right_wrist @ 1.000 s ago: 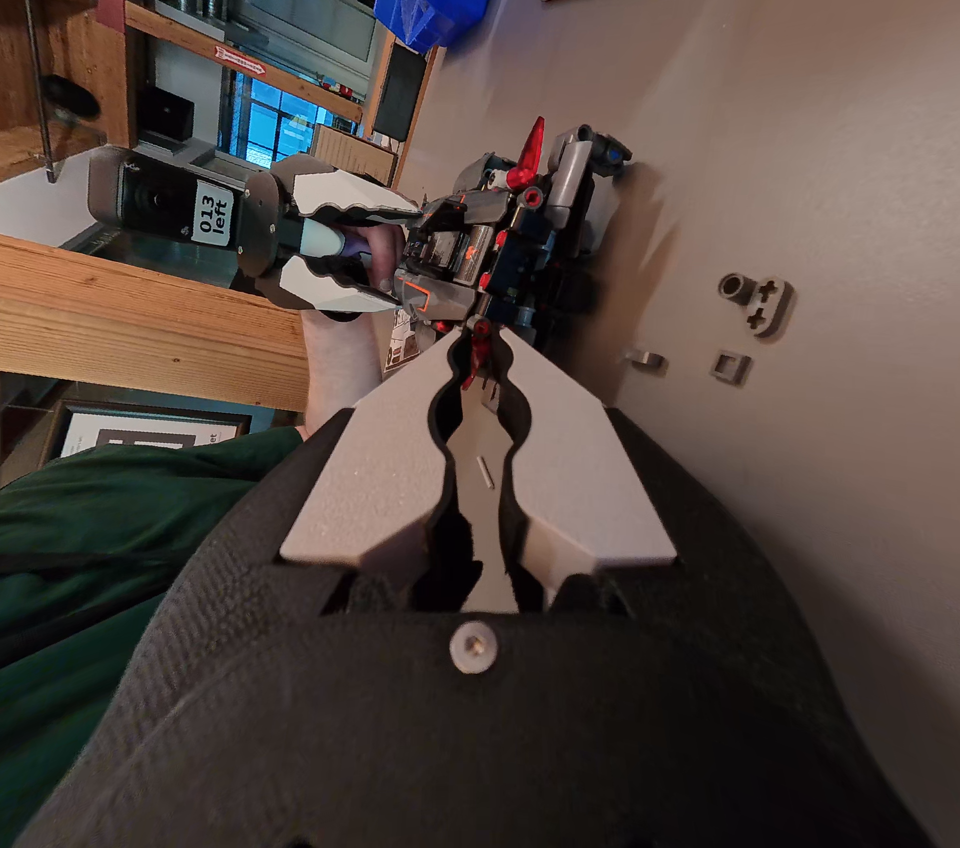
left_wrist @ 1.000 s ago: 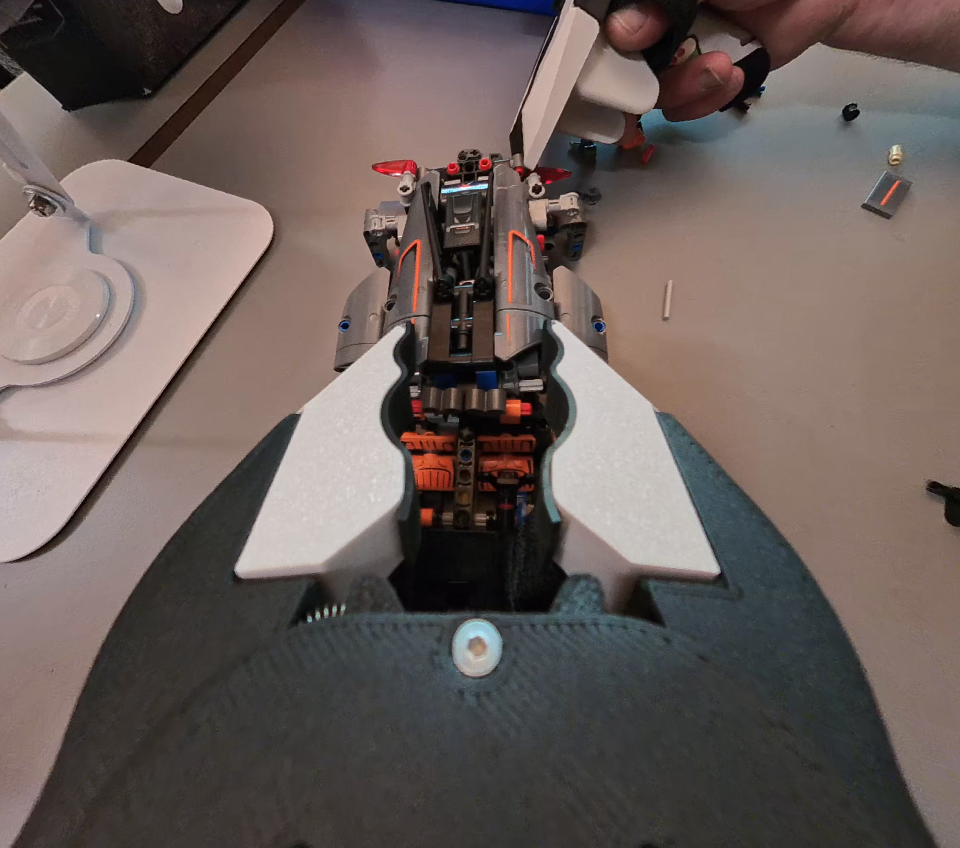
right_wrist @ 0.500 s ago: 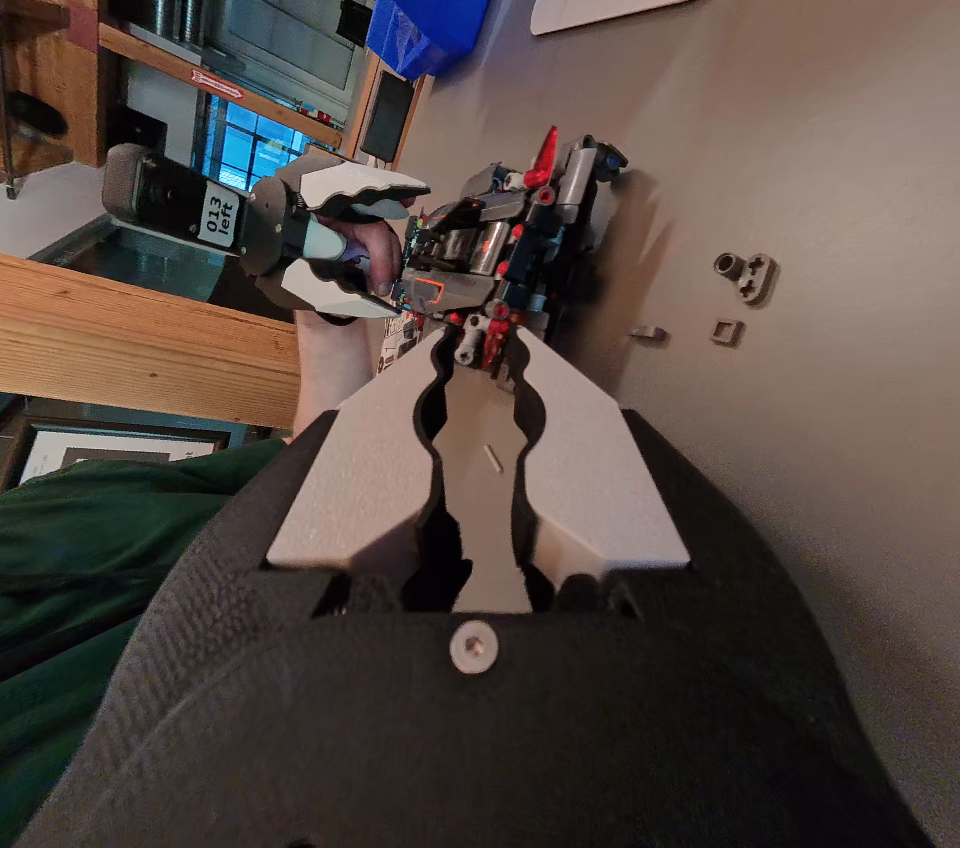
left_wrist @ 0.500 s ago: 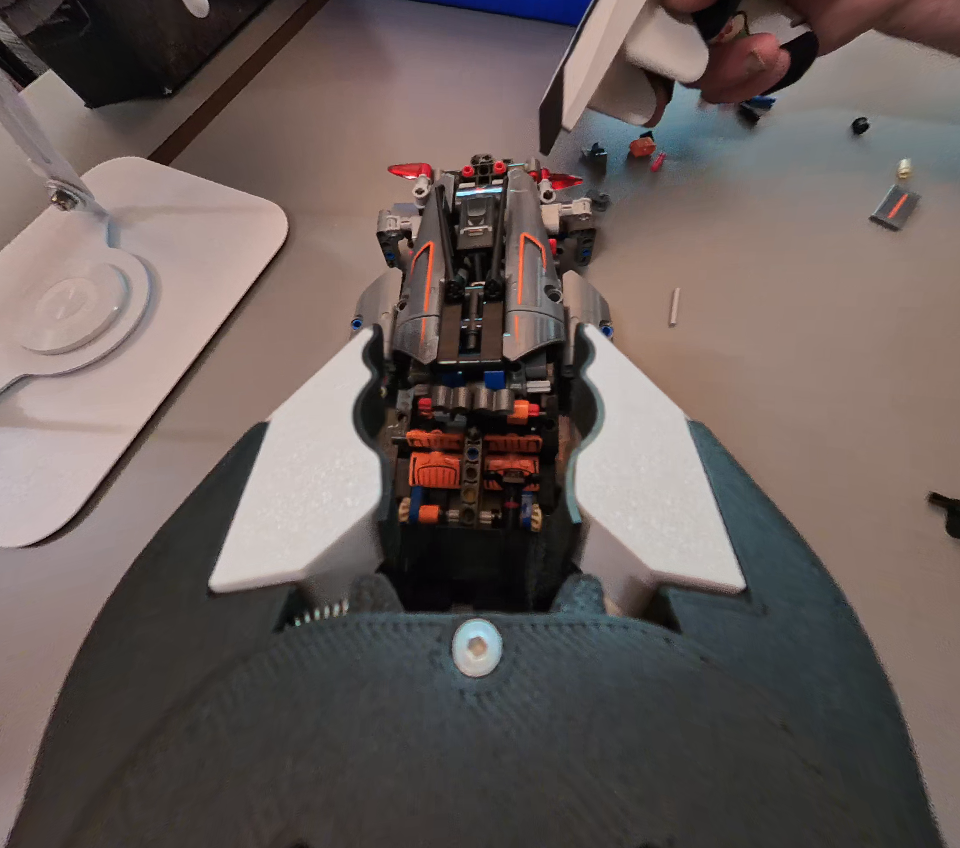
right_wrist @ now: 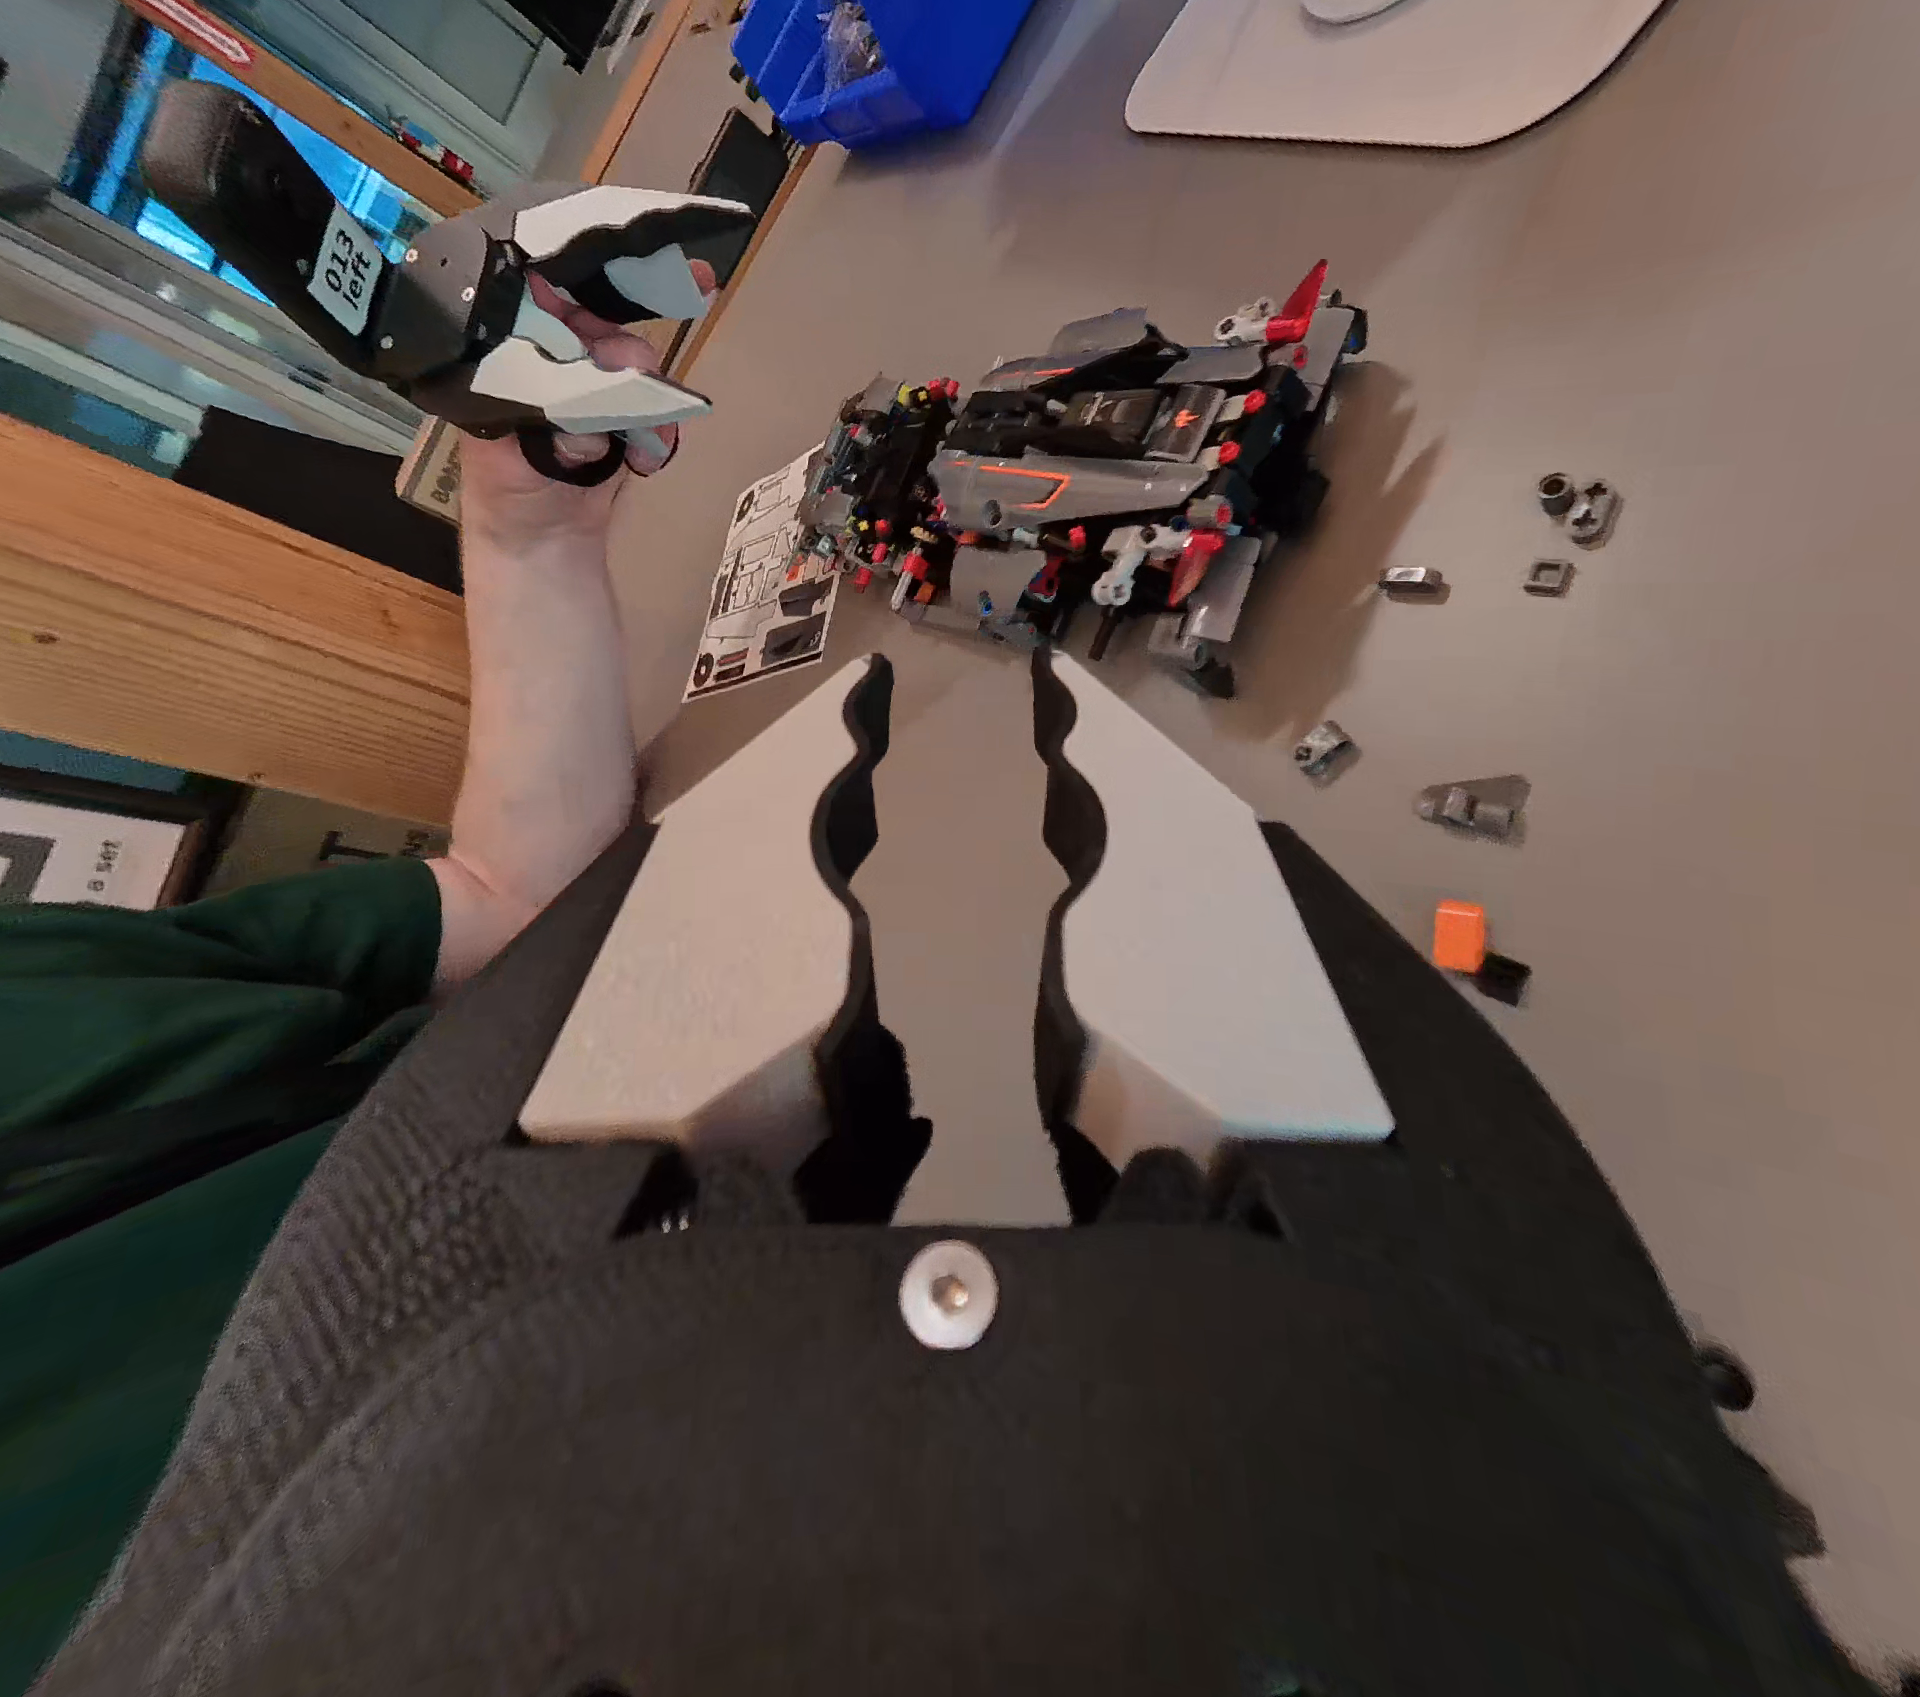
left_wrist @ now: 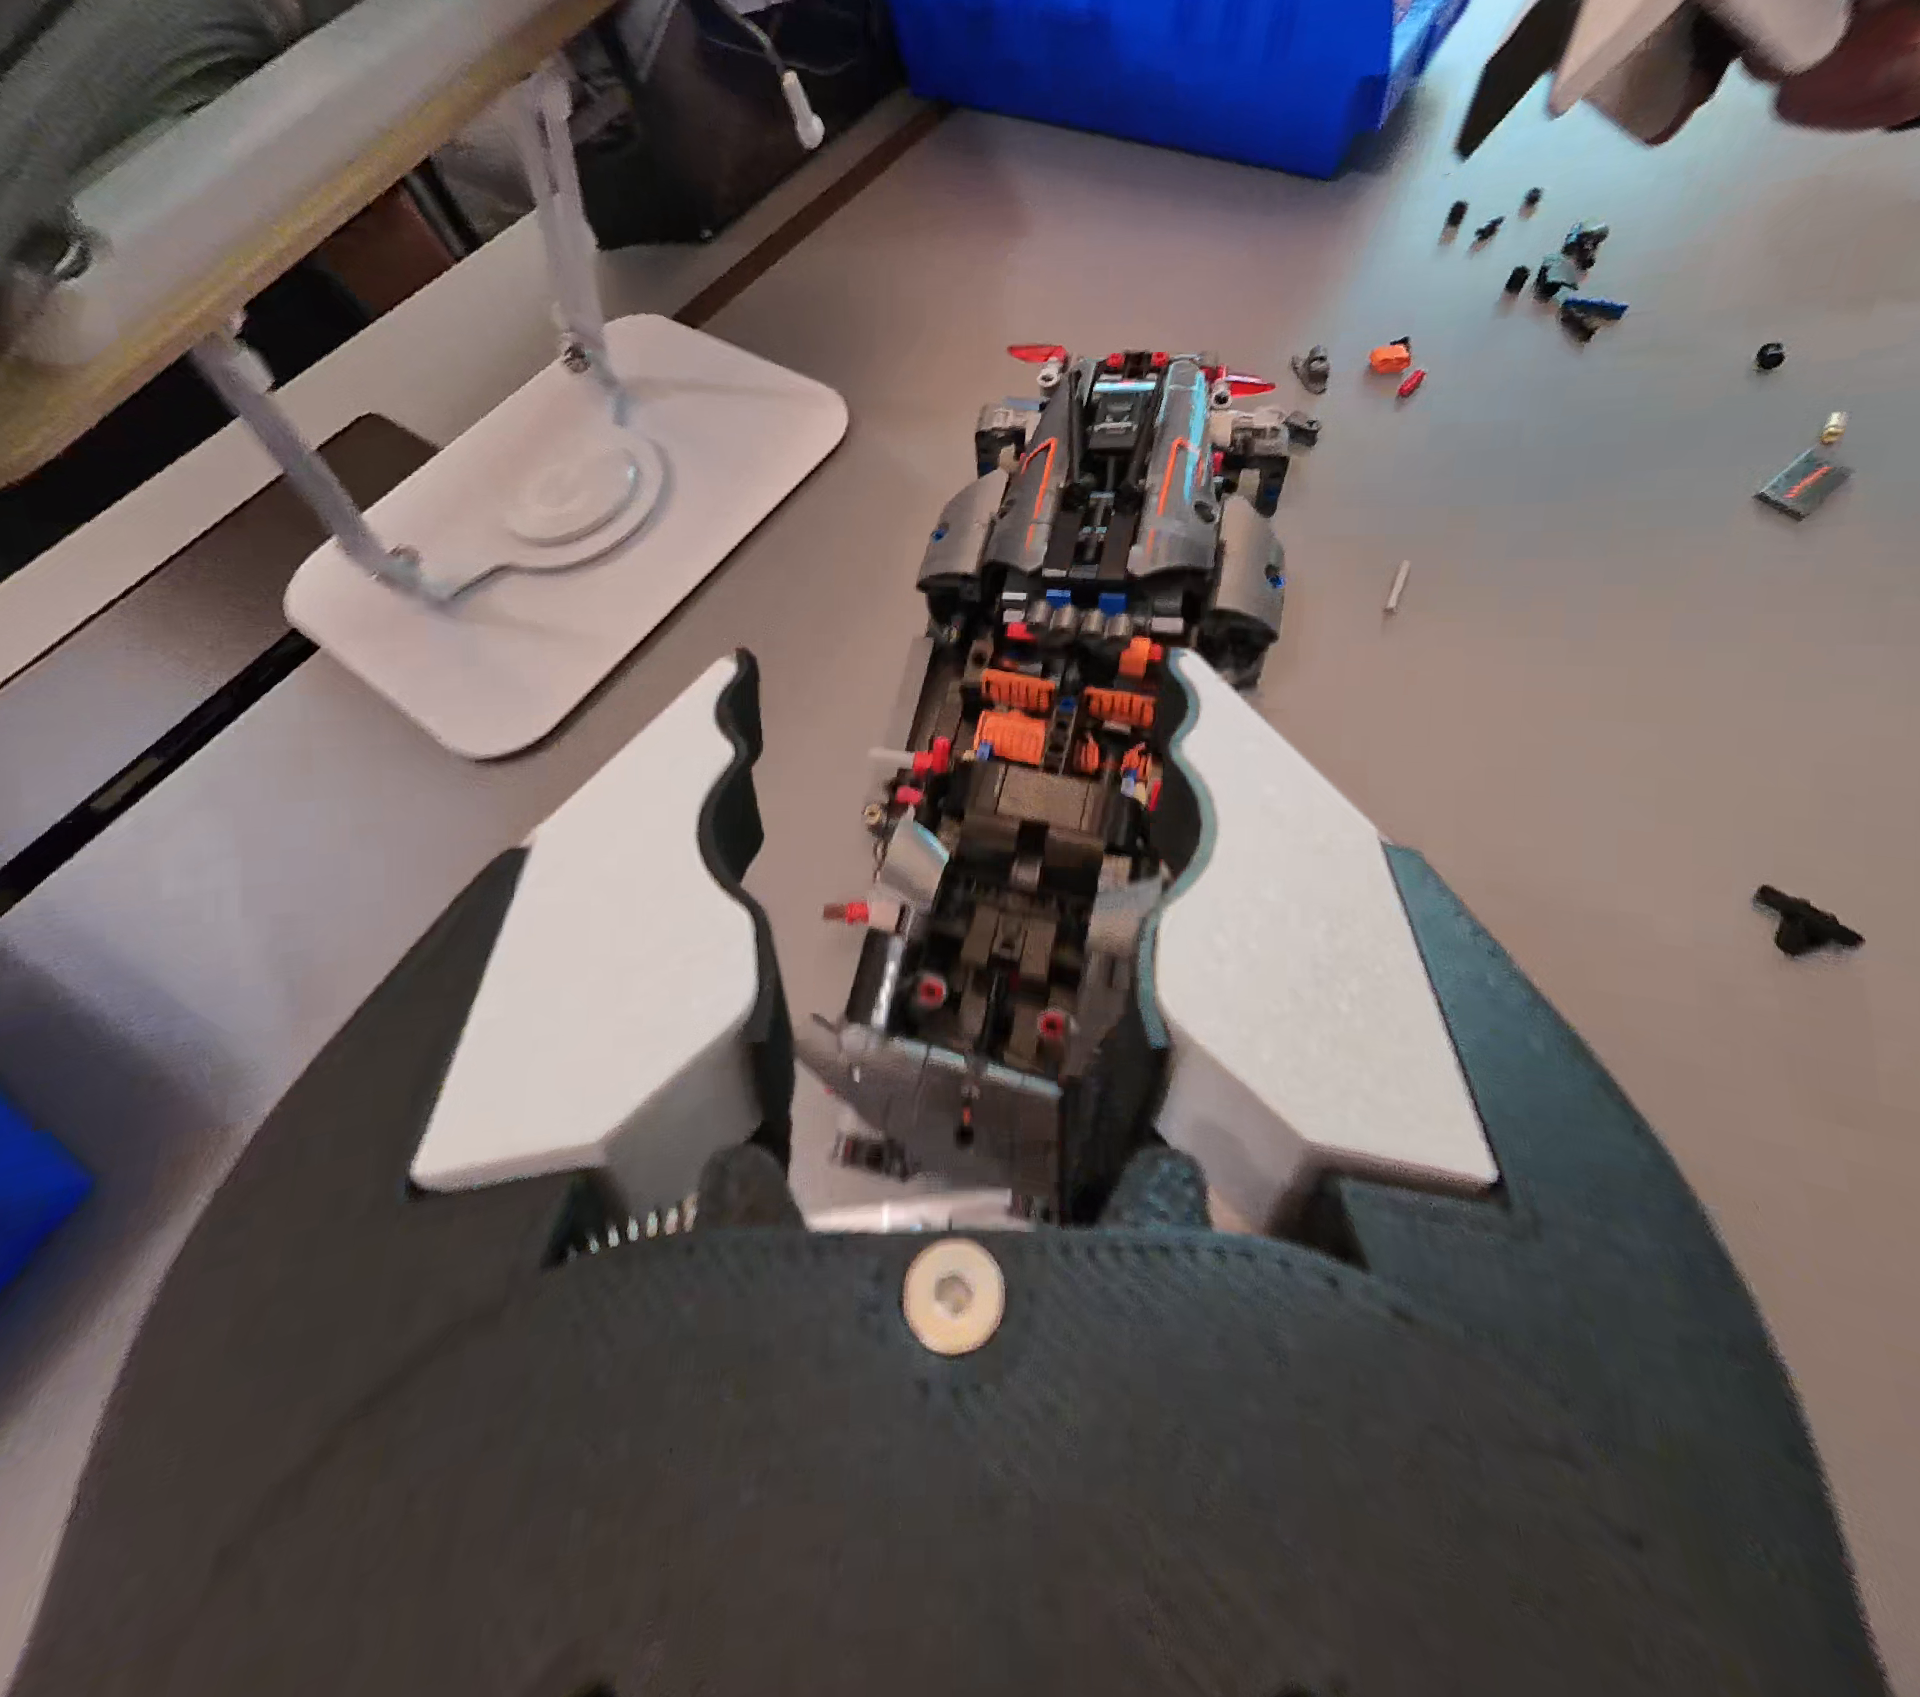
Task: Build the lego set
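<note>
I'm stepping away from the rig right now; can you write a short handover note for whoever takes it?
Left gripper: open, empty, raised above the front of the grey, black and orange lego car.
Right gripper: open, empty, beside the car, clear of it.
The car stands on the grey table, partly built, no wheels visible.
Loose small parts lie right of the car; more bagged pieces are in the blue plastic bin.
Left: pick the next piece and keep building.
</note>
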The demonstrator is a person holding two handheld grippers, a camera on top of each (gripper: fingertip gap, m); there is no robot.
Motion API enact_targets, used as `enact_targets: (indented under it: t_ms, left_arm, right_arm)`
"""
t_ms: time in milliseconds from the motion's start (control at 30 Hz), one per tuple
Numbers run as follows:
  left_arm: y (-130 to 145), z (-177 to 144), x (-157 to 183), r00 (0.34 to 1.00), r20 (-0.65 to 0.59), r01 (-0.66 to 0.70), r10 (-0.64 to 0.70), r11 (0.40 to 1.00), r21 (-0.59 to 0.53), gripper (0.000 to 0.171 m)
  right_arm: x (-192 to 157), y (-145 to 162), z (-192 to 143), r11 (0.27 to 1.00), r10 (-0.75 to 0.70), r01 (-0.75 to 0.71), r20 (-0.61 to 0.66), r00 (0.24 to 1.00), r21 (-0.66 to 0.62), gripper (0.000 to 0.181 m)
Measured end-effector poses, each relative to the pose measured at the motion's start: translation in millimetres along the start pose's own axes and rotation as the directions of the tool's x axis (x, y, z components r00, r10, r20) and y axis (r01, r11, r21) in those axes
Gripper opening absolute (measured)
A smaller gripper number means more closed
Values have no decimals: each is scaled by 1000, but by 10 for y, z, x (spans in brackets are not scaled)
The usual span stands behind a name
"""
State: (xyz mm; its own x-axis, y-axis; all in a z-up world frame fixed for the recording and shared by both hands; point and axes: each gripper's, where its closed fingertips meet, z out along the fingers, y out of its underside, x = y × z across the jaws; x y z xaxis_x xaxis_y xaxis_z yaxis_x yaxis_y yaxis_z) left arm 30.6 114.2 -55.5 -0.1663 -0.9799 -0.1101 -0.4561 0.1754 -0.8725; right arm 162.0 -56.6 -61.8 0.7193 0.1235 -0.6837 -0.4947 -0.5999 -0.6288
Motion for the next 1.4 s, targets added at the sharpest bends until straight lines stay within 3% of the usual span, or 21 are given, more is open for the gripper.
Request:
enact_targets:
  t_ms: [300,533,733,933,1400]
  left_arm:
    - [753,-391,229,994,109,9,12,981,-193,80]
    - [1092,-513,328,983,180,62,-22,974,-220,82]
    - [1026,-446,289,973,230,44,3,978,-202,79]
    - [1029,-200,227,977,207,-2,59,965,-262,80]
    - [1136,41,-2,976,207,-3,69,954,-301,71]
  right_arm:
    - [-332,538,106,969,-218,205,-95,971,-136,40]
    - [-102,792,335,942,-313,267,-251,916,-203,34]
    - [251,637,504,931,-358,296,-385,851,-213,26]
    - [549,579,640,924,-369,263,-466,804,-277,27]
    - [745,506,866,938,-328,231,-447,832,-259,14]
